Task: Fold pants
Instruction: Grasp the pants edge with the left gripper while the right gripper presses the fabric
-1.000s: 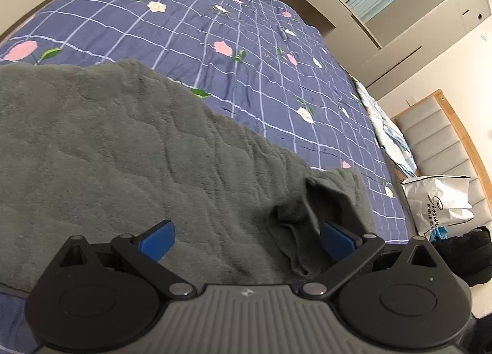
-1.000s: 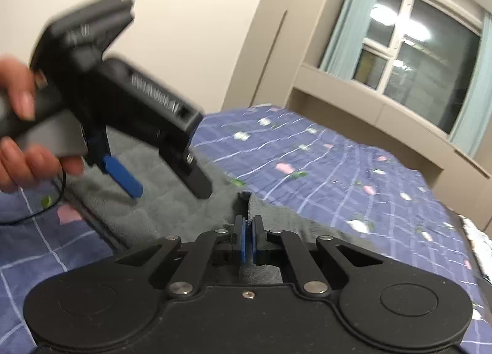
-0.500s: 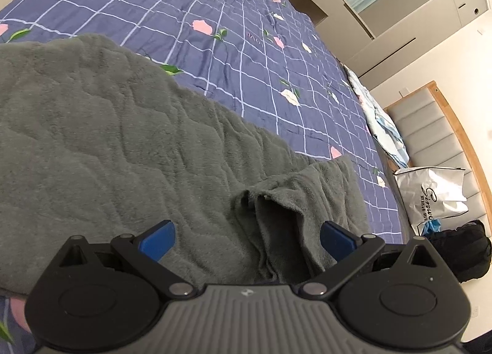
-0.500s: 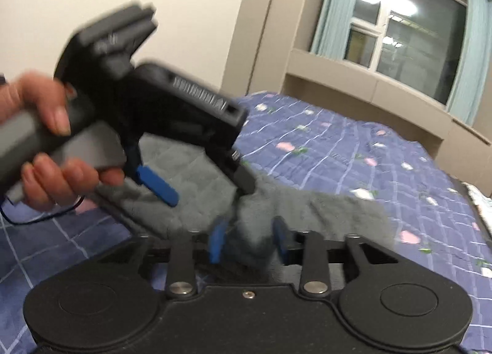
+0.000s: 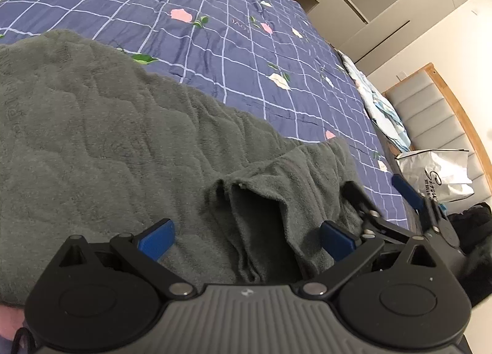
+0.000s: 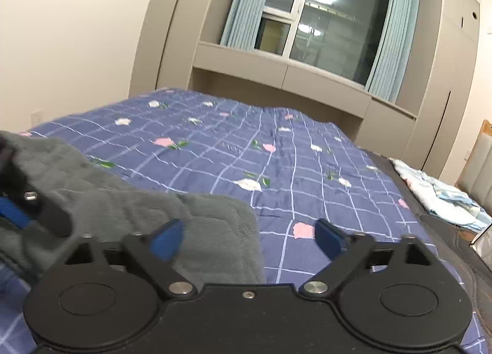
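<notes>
Fuzzy grey pants (image 5: 129, 151) lie rumpled on checked quilt (image 5: 215, 40); free bed toward 12 o'clock. Left gripper (image 5: 246, 238) fingers wide, empty. Right gripper (image 6: 250, 238) fingers just opened wide, empty.

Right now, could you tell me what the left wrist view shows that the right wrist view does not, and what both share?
Only the left wrist view shows the bunched fold in the grey pants, a white shopping bag and a padded headboard.

Only the right wrist view shows the window with its blue curtains.

Both show the grey pants on the blue floral quilt, the open left gripper, the right gripper, whose jaws have just been opening with nothing pinched between them, and pale bedding at the quilt's right edge.
</notes>
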A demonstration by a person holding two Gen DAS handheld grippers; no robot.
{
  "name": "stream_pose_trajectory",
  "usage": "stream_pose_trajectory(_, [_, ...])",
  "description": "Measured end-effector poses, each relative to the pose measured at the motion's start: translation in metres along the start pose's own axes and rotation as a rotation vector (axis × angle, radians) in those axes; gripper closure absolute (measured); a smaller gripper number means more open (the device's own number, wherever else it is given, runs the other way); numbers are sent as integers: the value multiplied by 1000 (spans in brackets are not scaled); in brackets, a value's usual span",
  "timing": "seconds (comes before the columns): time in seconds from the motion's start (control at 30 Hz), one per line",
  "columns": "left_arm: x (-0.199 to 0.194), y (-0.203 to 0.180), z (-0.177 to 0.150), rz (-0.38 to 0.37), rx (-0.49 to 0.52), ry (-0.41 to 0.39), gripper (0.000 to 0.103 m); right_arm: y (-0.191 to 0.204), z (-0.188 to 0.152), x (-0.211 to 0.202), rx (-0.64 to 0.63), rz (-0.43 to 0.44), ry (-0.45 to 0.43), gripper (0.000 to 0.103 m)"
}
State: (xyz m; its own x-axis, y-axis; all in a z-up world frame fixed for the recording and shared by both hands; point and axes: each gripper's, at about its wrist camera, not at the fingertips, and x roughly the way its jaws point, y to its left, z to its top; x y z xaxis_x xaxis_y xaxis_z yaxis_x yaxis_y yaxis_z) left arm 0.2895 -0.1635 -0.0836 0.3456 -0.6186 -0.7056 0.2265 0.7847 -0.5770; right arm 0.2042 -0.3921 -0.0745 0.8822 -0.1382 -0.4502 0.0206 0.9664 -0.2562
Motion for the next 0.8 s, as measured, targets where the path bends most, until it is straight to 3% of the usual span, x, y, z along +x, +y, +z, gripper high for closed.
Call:
stream_pose_trajectory(0.23, [-6, -7, -6, 6, 43, -26, 24, 8, -23, 38, 3, -4, 120, 1])
stream_pose_trajectory(0.37, [-5, -6, -5, -10, 27, -21, 24, 8, -22, 39, -2, -6, 126, 1])
stream_pose_trajectory(0.53, [0, -1, -4, -18, 2, -3, 21, 0, -14, 10, 32, -26, 66, 1])
stream_pose_trajectory(0.7, [3, -2, -5, -5, -12, -8, 21, -6, -33, 15, 121, -26, 152, 1])
stream_pose_trajectory(0.8, [2, -3, -5, 21, -24, -19, 31, -8, -34, 16, 171, -25, 156, 1])
